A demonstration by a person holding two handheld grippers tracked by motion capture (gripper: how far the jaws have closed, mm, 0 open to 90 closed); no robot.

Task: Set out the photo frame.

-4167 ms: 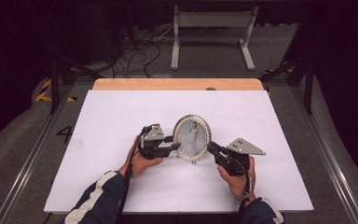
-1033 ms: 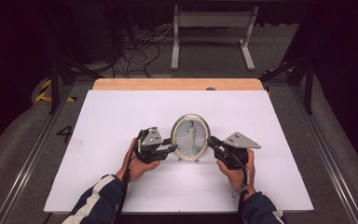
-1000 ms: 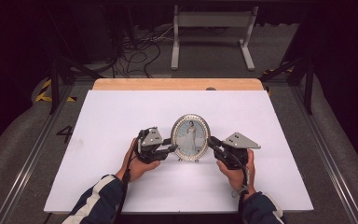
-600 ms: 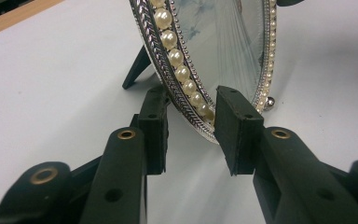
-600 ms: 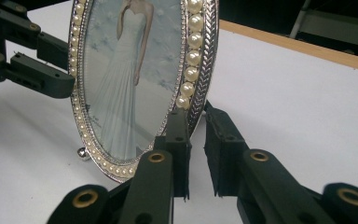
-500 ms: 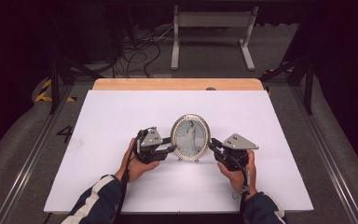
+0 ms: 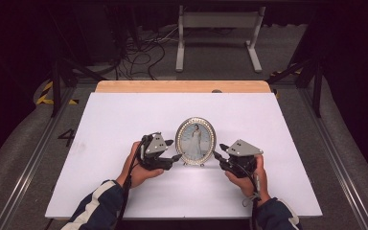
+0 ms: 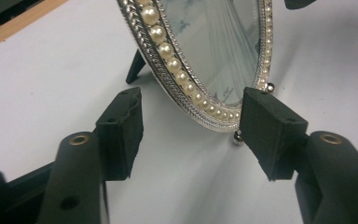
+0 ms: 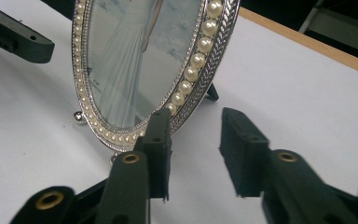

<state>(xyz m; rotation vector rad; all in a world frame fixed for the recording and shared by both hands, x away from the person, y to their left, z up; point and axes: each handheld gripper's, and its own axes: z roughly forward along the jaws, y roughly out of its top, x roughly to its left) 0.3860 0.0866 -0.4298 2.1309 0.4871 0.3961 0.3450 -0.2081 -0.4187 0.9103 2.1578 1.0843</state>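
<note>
1. Since the earliest picture the oval picture frame (image 7: 196, 141) has gone from tilted back between the tongs to standing upright, and both pairs of tongs have slackened off its rim.
2. Left tongs (image 8: 191, 128) are released: their pads straddle the frame's lower edge with a gap on each side, touching nothing that I can make out.
3. Right tongs (image 9: 193, 144) are likewise spread. One pad sits just beside, perhaps brushing, the pearl rim; the other stands behind it, clear.
4. The frame stands near the middle of the white worktop (image 7: 124, 120), on its small ball feet and rear strut (image 8: 135, 65).
5. Risk, as I judge it: either hand pulling away crookedly could catch a pad on the rim and tip the frame forward or backward, since the strut props it from behind alone. The right pad, being closest, is the likeliest culprit.
6. The two gripper views show the strut, the feet and the pad-to-rim gaps; the high view shows none of these clearly, but it does show the frame upright and both hands flanking it.
</note>
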